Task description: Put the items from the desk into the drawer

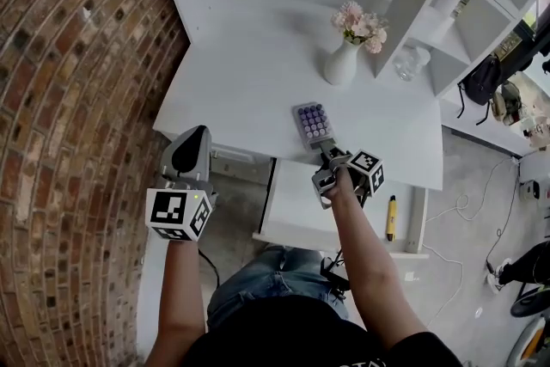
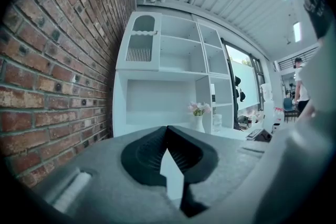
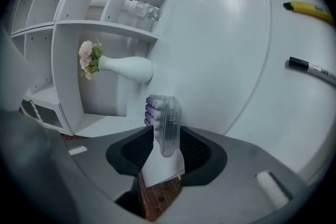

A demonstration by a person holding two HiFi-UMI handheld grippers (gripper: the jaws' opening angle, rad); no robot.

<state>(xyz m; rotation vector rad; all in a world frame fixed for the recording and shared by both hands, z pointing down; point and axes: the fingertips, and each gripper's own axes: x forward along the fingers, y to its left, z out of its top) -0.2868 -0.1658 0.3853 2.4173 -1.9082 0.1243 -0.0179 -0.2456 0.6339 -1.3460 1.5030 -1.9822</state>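
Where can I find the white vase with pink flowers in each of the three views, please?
Head view: the vase stands upper middle, right of centre.
Left gripper view: small, near the centre, just above the jaws.
Right gripper view: upper left, turned sideways in the picture, above the keypad.
Shared landmark: the glass jar near the vase, seen in all three views.

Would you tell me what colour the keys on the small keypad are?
The keypad has purple keys, clearest in the head view.
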